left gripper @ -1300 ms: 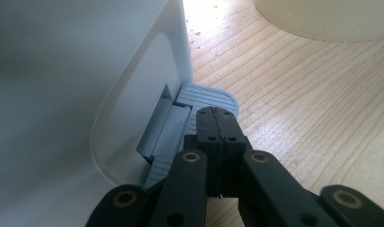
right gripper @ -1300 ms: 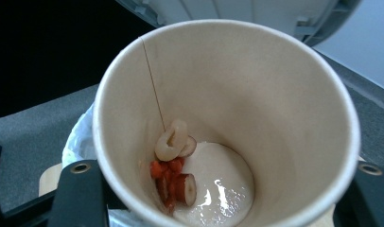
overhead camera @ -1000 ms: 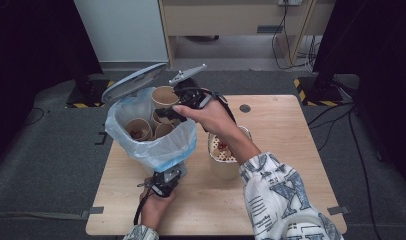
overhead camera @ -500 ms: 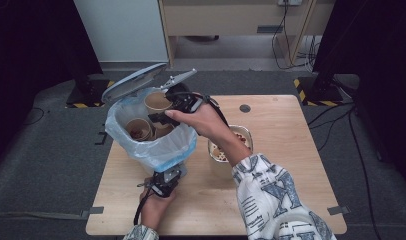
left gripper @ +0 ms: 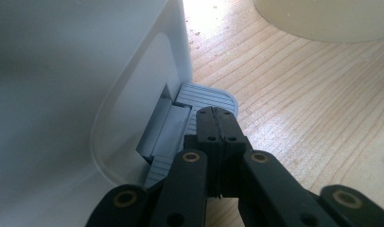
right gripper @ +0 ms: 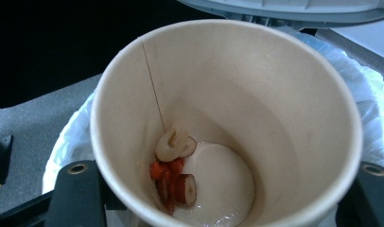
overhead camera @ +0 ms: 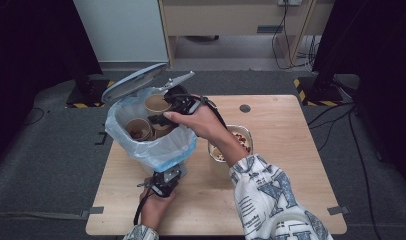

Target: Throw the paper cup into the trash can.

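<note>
While the left gripper [left gripper: 217,124], fingers closed, presses the bin's grey ribbed pedal [left gripper: 206,97], a tan paper cup [right gripper: 228,127] holding red-and-white food scraps [right gripper: 173,177] is gripped between the right gripper [overhead camera: 166,118] fingers.

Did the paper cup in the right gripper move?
Yes. The tan paper cup shifted slightly left, over the blue-lined bin and away from the table's black hole.

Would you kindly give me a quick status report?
Left gripper shut, pressing bin pedal. Right gripper shut on paper cup over bin; lid open.

A tan round paper cup [right gripper: 228,94] sits clamped between the two black jaws. Red and pale sliced food scraps [right gripper: 173,172] lie at its bottom, nearer the left jaw.
</note>
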A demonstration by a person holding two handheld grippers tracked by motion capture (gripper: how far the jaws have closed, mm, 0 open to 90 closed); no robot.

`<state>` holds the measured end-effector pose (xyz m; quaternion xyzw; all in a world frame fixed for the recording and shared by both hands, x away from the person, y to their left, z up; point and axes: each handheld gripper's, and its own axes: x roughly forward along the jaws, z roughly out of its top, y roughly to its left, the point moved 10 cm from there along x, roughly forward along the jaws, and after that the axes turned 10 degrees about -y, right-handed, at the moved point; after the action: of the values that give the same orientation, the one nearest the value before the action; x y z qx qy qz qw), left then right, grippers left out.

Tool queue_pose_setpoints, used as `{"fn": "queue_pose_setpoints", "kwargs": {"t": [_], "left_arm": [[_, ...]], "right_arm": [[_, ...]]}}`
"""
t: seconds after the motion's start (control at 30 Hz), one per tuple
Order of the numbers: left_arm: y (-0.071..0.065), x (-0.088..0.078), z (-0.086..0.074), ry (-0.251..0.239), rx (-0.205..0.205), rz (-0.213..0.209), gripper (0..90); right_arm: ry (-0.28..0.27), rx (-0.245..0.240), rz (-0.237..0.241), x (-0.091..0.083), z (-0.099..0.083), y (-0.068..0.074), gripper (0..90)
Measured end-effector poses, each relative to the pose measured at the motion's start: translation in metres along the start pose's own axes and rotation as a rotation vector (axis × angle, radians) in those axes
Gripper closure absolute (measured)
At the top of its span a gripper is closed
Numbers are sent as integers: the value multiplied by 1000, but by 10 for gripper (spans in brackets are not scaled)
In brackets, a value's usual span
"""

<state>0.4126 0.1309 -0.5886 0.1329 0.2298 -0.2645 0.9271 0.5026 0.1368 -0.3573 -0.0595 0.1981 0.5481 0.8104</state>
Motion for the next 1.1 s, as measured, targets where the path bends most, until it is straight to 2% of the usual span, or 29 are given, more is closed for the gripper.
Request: {"fn": "queue_pose_setpoints", "kwargs": {"t": [0.33,0.37,0.43,0.47,0.5,0.6,0.77,0.87,0.97,1.1], "left_arm": [[0,0,0,0,-1,-1,893],[0,0,0,0,-2,0,893],[0,0,0,-1,0,-2,893],[0,0,0,-1,0,-2,893],[0,0,0,-2,0,-2,893],[0,0,0,-1,1,-2,893],[0,0,0,-1,1,-1,893],[0,0,0,-1,0,0,893],[0,0,0,-1,0,0,893],[0,0,0,-1,0,0,893]], "right_arm": [[38,-4,3,12,-6,6,294],[51,-14,10,14,-8,8,273],[77,9,38,17,-12,14,156],[82,-3,58,19,-13,18,131],[80,-23,54,19,-13,18,117],[81,-9,60,19,-14,20,96],[45,-18,60,16,-9,19,89],[30,-20,36,13,-6,15,90],[6,-7,19,9,-1,11,93],[-19,-2,20,6,3,9,95]]}}
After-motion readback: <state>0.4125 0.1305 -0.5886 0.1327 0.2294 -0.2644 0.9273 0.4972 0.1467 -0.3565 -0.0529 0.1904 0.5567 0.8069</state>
